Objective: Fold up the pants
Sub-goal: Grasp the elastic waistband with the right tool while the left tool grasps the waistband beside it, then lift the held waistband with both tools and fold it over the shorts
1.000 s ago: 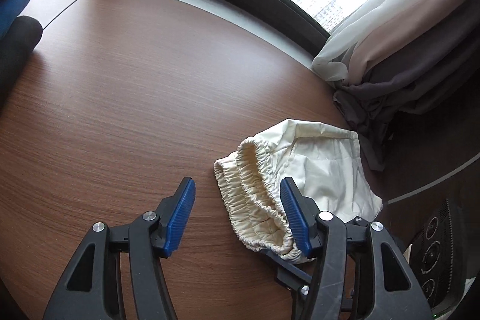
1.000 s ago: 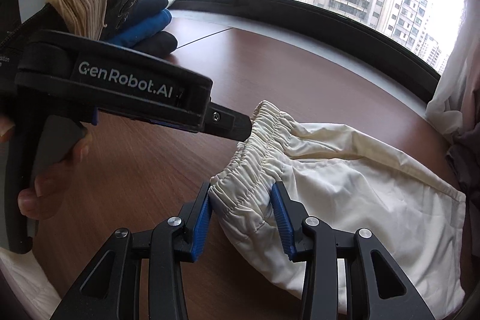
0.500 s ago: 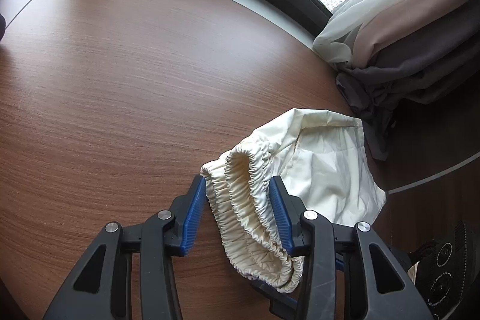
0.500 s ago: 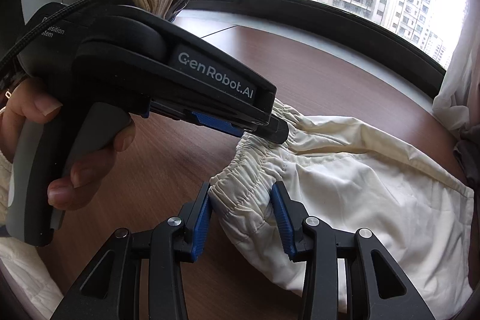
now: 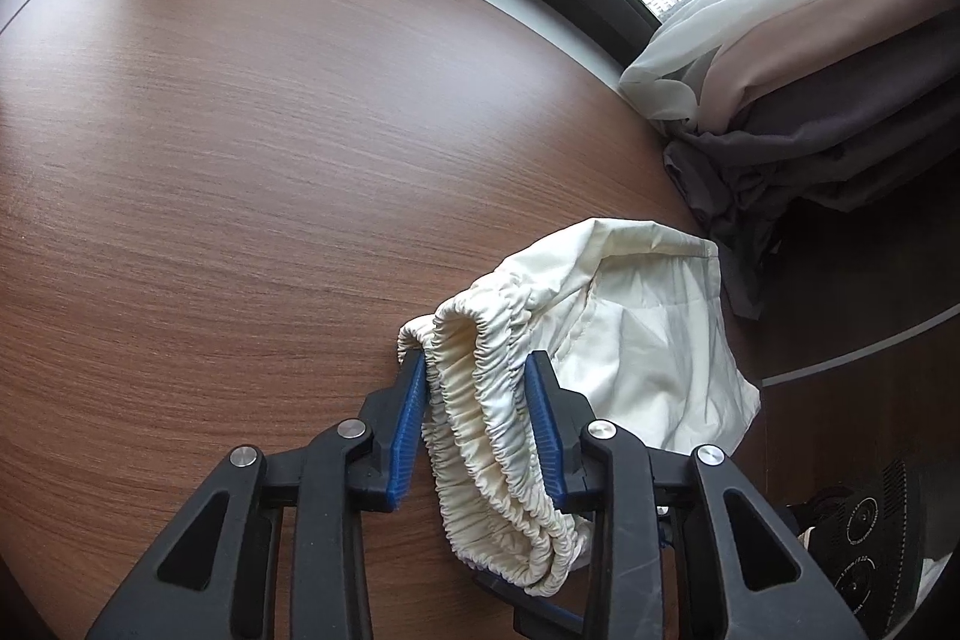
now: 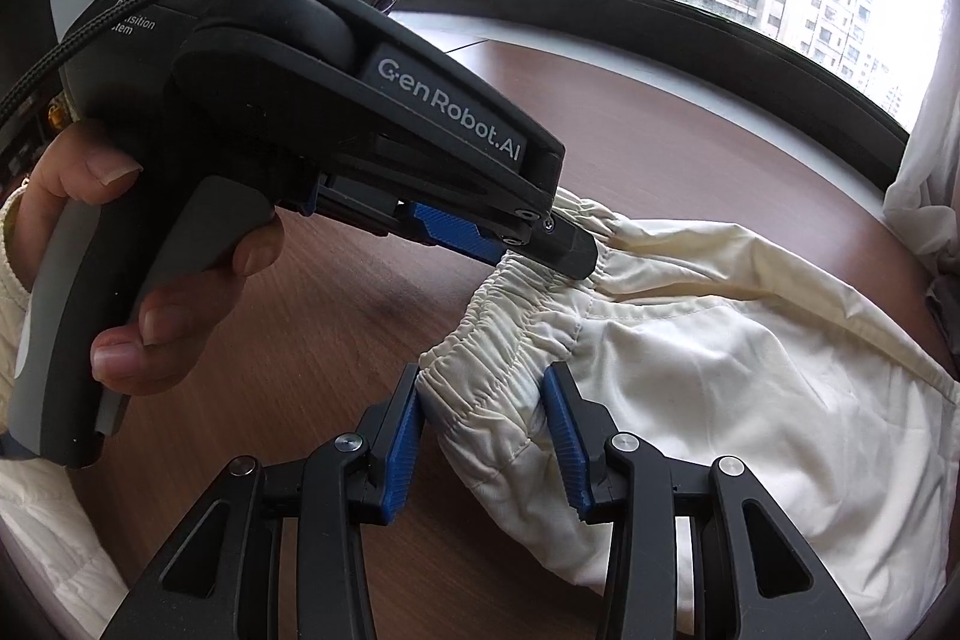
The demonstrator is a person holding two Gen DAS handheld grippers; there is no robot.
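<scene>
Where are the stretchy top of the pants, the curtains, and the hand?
waistband [image 5: 480,400]: left wrist view, on the gathered elastic.
curtains [image 5: 780,40]: left wrist view, on the pale bunched folds.
left hand [image 6: 162,244]: right wrist view, on fingers gripping the handle.

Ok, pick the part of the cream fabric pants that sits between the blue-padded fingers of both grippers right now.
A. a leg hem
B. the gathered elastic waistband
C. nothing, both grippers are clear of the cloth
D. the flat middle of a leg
B: in each wrist view the gathered elastic waistband of the cream fabric pants lies between the blue pads of the left gripper and the right gripper.
</scene>
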